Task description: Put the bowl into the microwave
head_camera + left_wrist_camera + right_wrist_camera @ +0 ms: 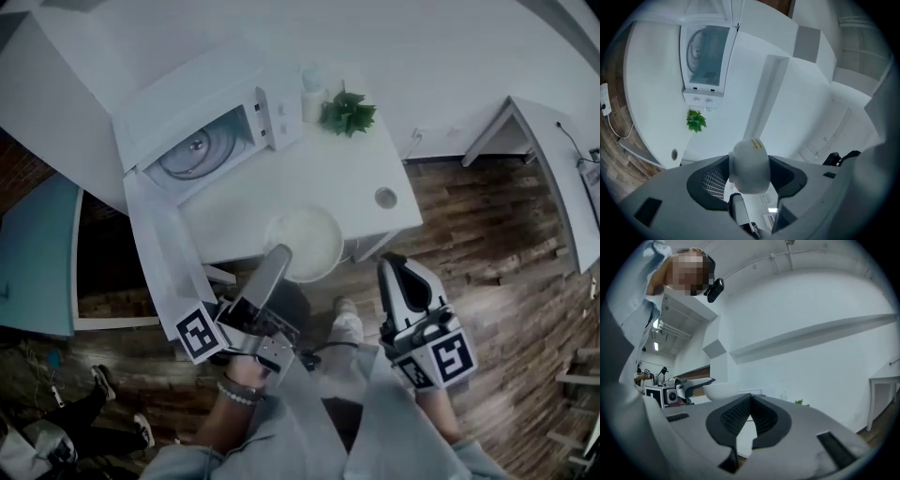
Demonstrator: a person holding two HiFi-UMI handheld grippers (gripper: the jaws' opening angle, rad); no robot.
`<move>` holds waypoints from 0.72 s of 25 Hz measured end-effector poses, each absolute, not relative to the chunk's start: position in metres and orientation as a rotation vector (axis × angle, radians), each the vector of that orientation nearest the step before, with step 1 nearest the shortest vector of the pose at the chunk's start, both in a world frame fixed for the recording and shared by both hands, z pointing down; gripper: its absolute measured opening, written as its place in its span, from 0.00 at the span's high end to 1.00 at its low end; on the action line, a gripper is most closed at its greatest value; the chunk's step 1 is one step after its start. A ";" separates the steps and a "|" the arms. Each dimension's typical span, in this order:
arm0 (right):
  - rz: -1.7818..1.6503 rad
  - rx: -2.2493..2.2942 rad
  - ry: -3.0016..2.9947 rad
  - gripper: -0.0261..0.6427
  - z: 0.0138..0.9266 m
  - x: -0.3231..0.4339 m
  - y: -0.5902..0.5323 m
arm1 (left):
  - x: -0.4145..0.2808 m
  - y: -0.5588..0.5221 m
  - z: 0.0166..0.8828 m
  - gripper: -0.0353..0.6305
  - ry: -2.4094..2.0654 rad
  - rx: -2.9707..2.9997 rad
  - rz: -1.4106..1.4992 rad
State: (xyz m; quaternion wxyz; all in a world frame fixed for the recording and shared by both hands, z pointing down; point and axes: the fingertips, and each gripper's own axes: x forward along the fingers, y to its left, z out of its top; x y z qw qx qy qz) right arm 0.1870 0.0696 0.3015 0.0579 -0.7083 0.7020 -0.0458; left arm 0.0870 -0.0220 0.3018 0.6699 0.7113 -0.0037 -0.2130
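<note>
A white bowl (309, 242) hangs over the near edge of the white table (352, 178), and my left gripper (280, 253) is shut on its near rim. The left gripper view shows the bowl (750, 166) edge-on, pinched between the two pads. Beyond it stands the white microwave (211, 131) with its door (167, 248) swung open and the glass turntable (696, 50) showing inside. My right gripper (393, 266) is off to the right of the bowl over the floor, shut and empty, its pads closed together (750, 401).
A small green plant (348, 112) and a white container (314, 94) stand right of the microwave. A small round disc (385, 198) lies near the table's right corner. Another white table (548, 159) is at the far right. A person's legs (103, 403) show at lower left.
</note>
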 end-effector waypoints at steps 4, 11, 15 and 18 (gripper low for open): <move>-0.153 -2.047 2.267 0.96 0.305 0.202 0.043 | 0.100 -0.042 0.300 0.57 -0.090 1.593 -0.562; -0.139 -1.861 2.453 0.96 0.302 0.234 0.001 | 0.116 -0.072 0.295 0.57 -0.229 1.598 -0.701; -0.136 -1.761 2.524 0.96 0.303 0.251 -0.018 | 0.119 -0.084 0.293 0.57 -0.308 1.610 -0.775; -0.141 -1.689 2.566 0.96 0.305 0.258 -0.029 | 0.121 -0.088 0.292 0.57 -0.357 1.613 -0.824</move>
